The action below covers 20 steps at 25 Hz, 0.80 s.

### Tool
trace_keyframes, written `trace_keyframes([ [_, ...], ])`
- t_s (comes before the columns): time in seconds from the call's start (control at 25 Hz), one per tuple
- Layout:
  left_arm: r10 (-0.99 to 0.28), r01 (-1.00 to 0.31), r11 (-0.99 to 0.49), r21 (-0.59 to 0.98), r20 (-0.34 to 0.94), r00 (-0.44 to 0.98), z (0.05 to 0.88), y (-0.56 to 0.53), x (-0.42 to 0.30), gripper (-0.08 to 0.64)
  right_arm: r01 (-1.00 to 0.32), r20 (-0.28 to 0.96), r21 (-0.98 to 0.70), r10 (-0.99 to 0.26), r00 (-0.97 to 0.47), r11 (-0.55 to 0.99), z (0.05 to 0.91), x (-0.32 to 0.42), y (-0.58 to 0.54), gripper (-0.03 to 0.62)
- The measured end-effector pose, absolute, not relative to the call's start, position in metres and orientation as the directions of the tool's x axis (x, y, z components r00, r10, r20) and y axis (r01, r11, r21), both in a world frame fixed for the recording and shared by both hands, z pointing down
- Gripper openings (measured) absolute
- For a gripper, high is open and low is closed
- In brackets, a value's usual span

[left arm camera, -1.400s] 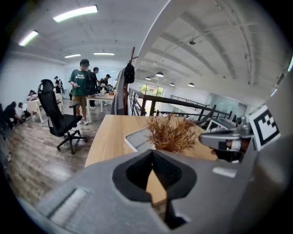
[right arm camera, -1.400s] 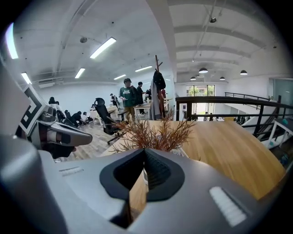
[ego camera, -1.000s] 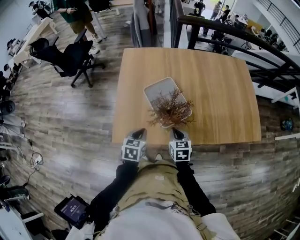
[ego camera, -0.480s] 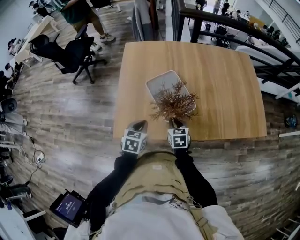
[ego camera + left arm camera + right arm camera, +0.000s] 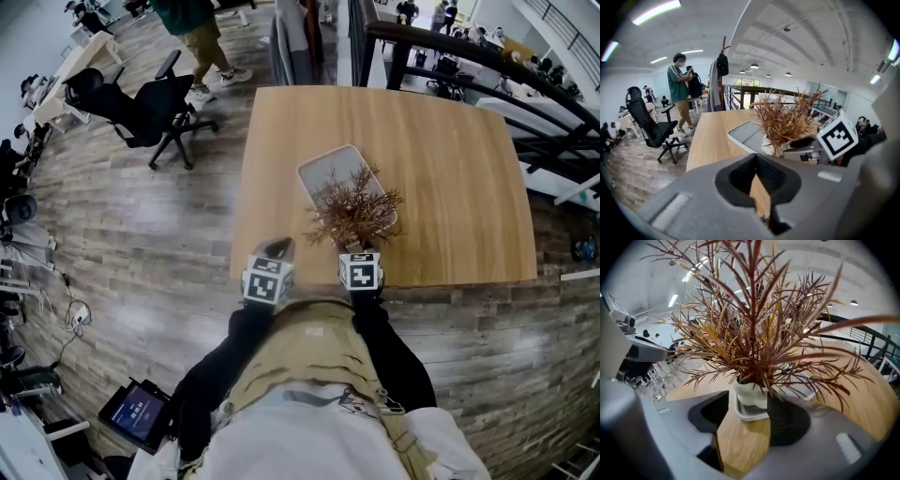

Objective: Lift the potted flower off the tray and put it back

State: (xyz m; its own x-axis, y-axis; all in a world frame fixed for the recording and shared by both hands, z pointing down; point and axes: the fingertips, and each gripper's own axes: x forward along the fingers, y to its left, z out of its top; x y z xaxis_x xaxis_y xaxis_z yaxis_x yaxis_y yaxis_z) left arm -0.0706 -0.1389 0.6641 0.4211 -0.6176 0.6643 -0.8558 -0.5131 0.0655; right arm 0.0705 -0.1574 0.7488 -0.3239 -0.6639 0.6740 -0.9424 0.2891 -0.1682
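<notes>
The potted flower point(image 5: 356, 211), a small white pot point(image 5: 751, 397) of dry red-brown sprigs, stands in the near corner of the grey tray point(image 5: 328, 169) on the wooden table point(image 5: 441, 141). My right gripper point(image 5: 352, 246) is at the pot's base, jaws opening. The pot sits between the fingertips of the right gripper point(image 5: 748, 401) with a gap beside each pad. My left gripper point(image 5: 277, 248) hovers over the table's near edge, left of the tray. In its own view the left gripper point(image 5: 756, 157) is shut and holds nothing, with the flower point(image 5: 783, 122) and tray point(image 5: 745, 133) ahead to the right.
A black office chair point(image 5: 141, 103) stands on the plank floor left of the table. A person in green point(image 5: 202, 28) is beyond it. A dark railing point(image 5: 469, 56) runs behind the table's far right. The table's near edge point(image 5: 422, 279) lies just under both grippers.
My right gripper has sunk toward the table with the flower, which now rests in the tray. The left gripper dropped a little. The person in green walked along the background.
</notes>
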Motion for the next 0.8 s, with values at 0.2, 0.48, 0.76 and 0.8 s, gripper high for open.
trace_keyframes([
  [0.2,-0.619,-0.855,-0.514,0.068,0.661,0.425,0.66,-0.145,-0.069,0.003,-0.947,0.681,-0.151,-0.664,-0.309,0.285,0.749,0.072,-0.165,0.29],
  [0.48,-0.63,-0.856,-0.514,0.053,0.655,0.418,0.656,-0.15,-0.072,0.002,-0.953,0.694,-0.142,-0.659,-0.29,0.269,0.752,0.078,-0.171,0.357],
  [0.76,-0.629,-0.863,-0.503,0.057,0.66,0.411,0.656,-0.151,-0.074,0.002,-0.947,0.718,-0.158,-0.626,-0.304,0.279,0.767,0.076,-0.188,0.454],
  [0.8,-0.631,-0.865,-0.499,0.057,0.66,0.407,0.656,-0.152,-0.075,0.002,-0.946,0.719,-0.16,-0.624,-0.307,0.28,0.768,0.075,-0.192,0.457],
])
